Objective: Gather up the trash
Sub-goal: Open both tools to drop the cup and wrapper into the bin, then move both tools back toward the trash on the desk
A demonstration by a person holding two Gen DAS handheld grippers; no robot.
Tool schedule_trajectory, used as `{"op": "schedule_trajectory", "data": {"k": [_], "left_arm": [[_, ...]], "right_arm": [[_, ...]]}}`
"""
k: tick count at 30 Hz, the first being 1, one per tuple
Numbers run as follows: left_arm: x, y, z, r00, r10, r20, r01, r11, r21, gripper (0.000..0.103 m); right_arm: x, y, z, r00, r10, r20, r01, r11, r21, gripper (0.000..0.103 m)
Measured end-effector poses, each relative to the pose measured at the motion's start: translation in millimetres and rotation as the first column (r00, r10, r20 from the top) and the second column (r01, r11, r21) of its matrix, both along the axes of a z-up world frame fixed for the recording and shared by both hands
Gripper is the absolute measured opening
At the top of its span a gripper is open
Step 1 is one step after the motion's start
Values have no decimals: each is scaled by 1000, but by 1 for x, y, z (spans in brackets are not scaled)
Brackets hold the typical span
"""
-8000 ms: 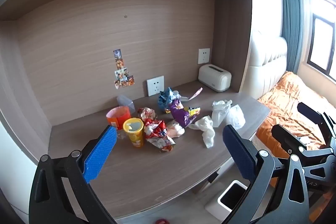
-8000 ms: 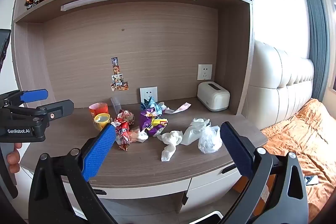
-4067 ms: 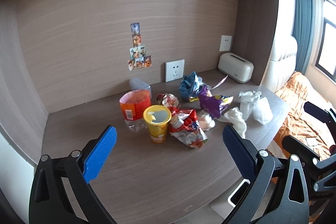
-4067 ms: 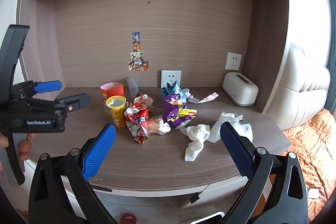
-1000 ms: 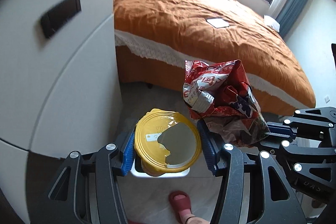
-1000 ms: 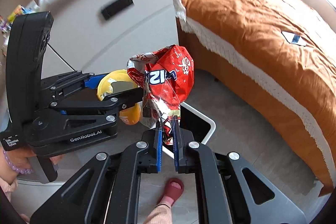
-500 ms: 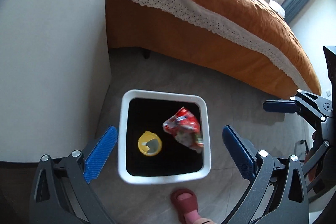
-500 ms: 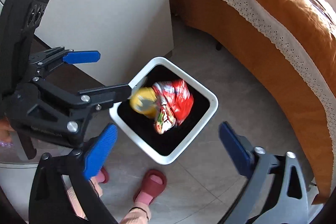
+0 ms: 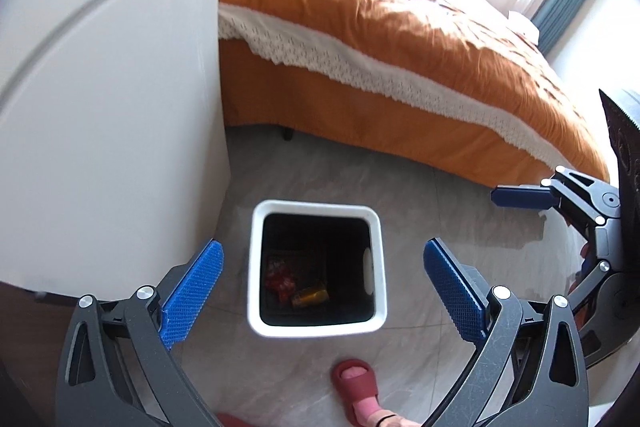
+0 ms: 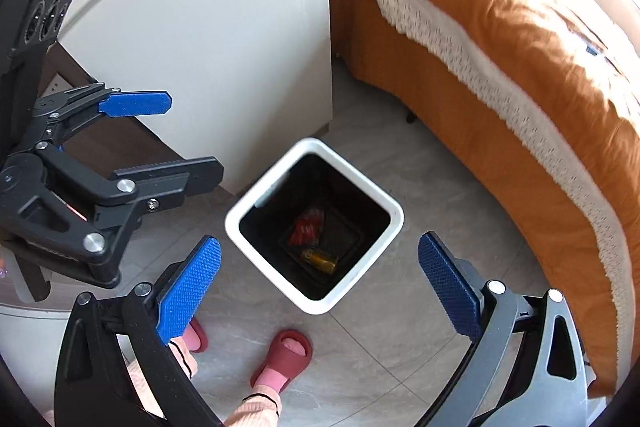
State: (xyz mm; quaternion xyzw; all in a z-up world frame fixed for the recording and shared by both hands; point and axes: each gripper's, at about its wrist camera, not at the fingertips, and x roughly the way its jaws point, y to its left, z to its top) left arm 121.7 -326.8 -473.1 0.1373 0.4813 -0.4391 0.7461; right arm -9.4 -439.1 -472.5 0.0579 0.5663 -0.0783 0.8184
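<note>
I hold both the left hand-held gripper (image 9: 320,291) and right hand-held gripper (image 10: 320,283) spread and empty above the bin (image 9: 256,267). Red wrapper (image 10: 307,227) and yellow cup (image 10: 320,259) lie at its bottom. Next, I judge, another pickup.

The trash bin (image 9: 316,327) has a white rim and outer wall and a black inside. At its bottom lie a red snack wrapper (image 9: 281,277) with white markings and a yellow cup (image 9: 310,295). Behind the bin, the bed (image 9: 400,27) wears an orange cover over a white lace-edged sheet (image 9: 400,83) dotted with small holes. Left of the bin, the cabinet side (image 9: 112,107) is plain white. The floor (image 9: 420,187) around the bin is grey tile with pale marbling. In front of the bin stands a dark red slipper (image 9: 356,383) over a pink sock. Above the bin, the left gripper (image 9: 320,299) and right gripper (image 10: 316,291) are dark grey, with textured blue pads (image 9: 192,287).
</note>
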Motion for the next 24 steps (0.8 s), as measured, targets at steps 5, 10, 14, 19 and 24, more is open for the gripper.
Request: {"op": "schedule_trajectory", "data": {"k": [5, 10, 14, 19, 24], "left_arm": [[0, 21, 71, 996, 74, 46, -71, 996, -55, 99], [-8, 50, 157, 983, 161, 93, -147, 979, -142, 99], [-13, 76, 214, 963, 225, 146, -196, 963, -186, 99], [-10, 112, 273, 918, 307, 252, -257, 943, -212, 99], [0, 150, 313, 859, 383, 338, -323, 920, -223, 99]], "right_arm": [[1, 16, 54, 998, 12, 58, -11, 1000, -11, 98], [2, 37, 126, 986, 56, 156, -49, 998, -48, 98], [9, 55, 182, 965, 86, 248, -73, 996, -59, 98], [26, 76, 241, 922, 127, 366, -109, 992, -68, 98], [50, 103, 276, 878, 174, 445, -155, 985, -77, 98]]}}
